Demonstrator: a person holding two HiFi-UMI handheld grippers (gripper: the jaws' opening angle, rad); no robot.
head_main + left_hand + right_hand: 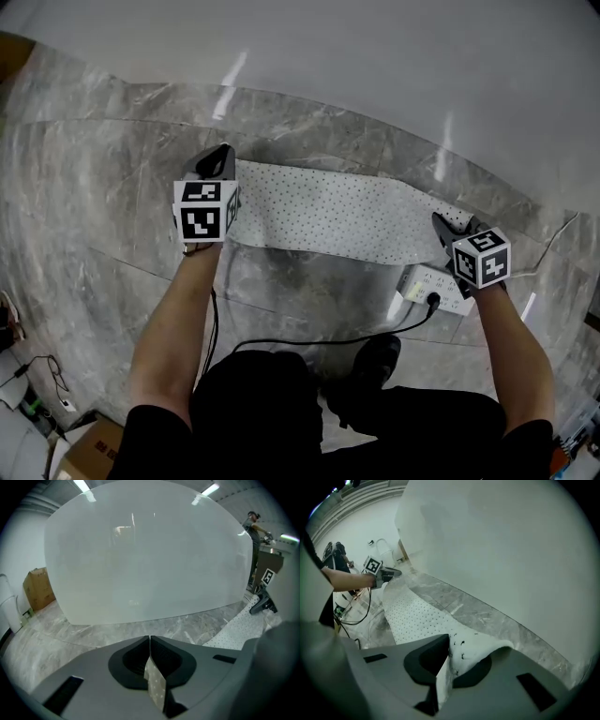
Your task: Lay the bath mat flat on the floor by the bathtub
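Head view: left tool (223,159) and right tool (442,225) hold the bath mat (328,216) stretched low over the marble floor (94,187), bathtub (375,66) at 12 o'clock; lowering looks nearly done; a power strip (433,286) and cable (309,342) at 4 o'clock crowd its near edge. Left gripper view: jaws pinch a mat corner; right gripper view: the same; next, lower evenly clear of the strip, then release.

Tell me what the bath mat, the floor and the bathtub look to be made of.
Bath mat: soft white rubber or foam, perhaps; dotted, it sags and curls. Floor: polished grey stone or stone-look tile, veined, with light streaks. Bathtub: glossy white, acrylic or enamel; cannot tell which.
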